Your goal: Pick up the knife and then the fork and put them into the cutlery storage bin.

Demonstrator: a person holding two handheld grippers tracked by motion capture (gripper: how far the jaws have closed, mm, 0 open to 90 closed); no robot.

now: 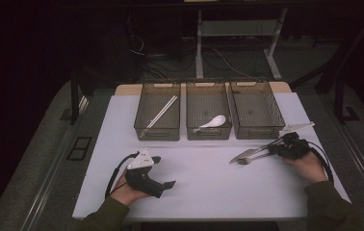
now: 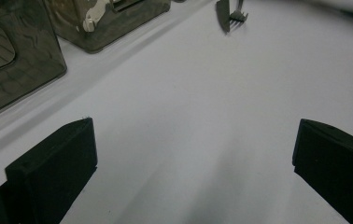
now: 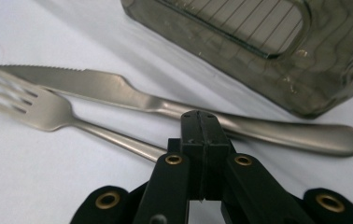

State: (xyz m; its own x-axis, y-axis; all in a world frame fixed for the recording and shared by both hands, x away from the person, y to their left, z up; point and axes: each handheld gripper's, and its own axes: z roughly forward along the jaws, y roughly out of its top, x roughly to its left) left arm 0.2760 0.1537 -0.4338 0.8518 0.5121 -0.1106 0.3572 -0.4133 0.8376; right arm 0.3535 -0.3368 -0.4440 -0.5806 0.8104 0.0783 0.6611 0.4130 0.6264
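A steel fork (image 3: pixel 48 112) and a serrated steel knife (image 3: pixel 118 91) lie side by side on the white table (image 1: pixel 204 187), just in front of the right-hand bin (image 1: pixel 257 111). My right gripper (image 3: pixel 200 135) is shut, and the fork's handle runs in between its pads while the knife's handle passes behind them. In the high view the right gripper (image 1: pixel 271 149) sits at the handle ends of the fork (image 1: pixel 248 160) and knife (image 1: pixel 242 153). My left gripper (image 1: pixel 164 171) rests at the near left, open and holding nothing; its jaws (image 2: pixel 188 163) stand wide over bare table.
Three dark see-through bins stand in a row at the back: the left bin (image 1: pixel 144 130) holds white chopsticks (image 1: pixel 161 114), the middle bin (image 1: pixel 208 134) a white spoon (image 1: pixel 214 121), and the right one nothing. The table's edges drop to a dark floor.
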